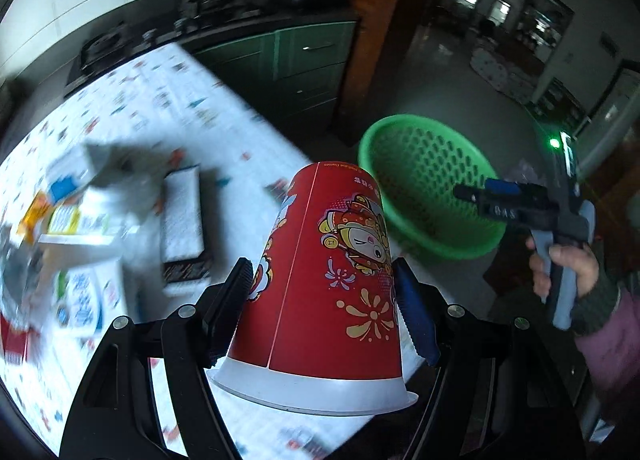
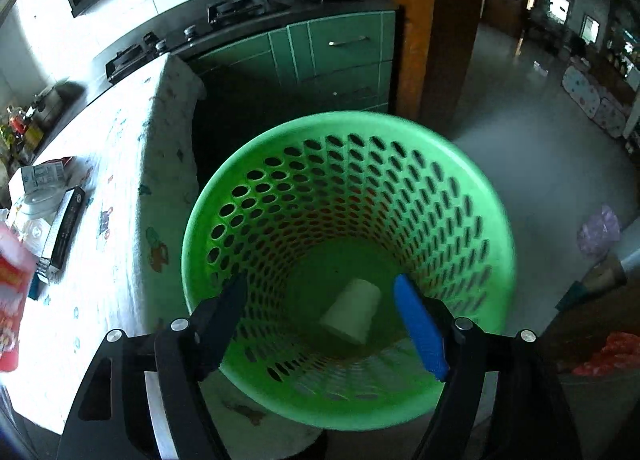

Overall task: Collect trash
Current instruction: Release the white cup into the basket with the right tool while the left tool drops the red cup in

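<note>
Boxes left of the left gripper are blurred; it clamps an inverted red cup. The right gripper, jaws apart and empty, hangs over a green basket holding a white cup.

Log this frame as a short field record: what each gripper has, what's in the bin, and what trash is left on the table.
left gripper: jaws shut on red paper cup, held upside down above the table edge
right gripper: jaws open, empty, over green basket
basket contents: one white paper cup on its side
table: cartons and boxes remain, blurred
cup drop: not yet done
</note>
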### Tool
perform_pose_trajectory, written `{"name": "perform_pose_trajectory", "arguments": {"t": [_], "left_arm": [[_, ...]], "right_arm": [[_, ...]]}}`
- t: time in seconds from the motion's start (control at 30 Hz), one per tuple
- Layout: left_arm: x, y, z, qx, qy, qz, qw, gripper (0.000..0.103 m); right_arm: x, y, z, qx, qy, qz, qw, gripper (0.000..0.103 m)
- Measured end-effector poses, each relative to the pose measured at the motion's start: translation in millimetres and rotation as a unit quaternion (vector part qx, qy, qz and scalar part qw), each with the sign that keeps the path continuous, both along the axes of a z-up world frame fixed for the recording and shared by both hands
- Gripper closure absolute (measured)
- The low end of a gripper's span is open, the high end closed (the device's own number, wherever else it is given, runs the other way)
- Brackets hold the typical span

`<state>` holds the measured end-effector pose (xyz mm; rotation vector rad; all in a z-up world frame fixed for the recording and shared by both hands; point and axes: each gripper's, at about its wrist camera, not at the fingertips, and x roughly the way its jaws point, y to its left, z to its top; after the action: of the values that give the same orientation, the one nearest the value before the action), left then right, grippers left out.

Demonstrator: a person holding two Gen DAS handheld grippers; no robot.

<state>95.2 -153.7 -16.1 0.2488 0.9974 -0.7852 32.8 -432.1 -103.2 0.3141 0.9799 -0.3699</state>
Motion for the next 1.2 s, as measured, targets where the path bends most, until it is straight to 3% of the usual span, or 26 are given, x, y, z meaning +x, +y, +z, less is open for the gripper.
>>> {"name": "perform_pose_trajectory", "arguments": {"t": [0.33,0.7,1.0,1.2], "left_arm": [[10,-91,-7,-0.004,0.0,-0.051,0.9987,0.033],[9,-167,-34,0.012,0.011,-0.08,0.9967,0.033],[4,-186,-44,0.005,0.011,-0.078,0.9969,0.029],[-1,-174,-36,-0.014,0.004,-0.071,0.9974,0.026]], "right_arm": [[-45,-13,25,-0.019,-0.018,-0.022,0.999,0.027],[-89,-22,35,-0.03,-0.028,-0.045,0.998,0.024],[-103,-24,32,-0.029,-0.026,-0.053,0.998,0.023],[-103,-19,34,-0.028,-0.029,-0.046,0.998,0.023]]}}
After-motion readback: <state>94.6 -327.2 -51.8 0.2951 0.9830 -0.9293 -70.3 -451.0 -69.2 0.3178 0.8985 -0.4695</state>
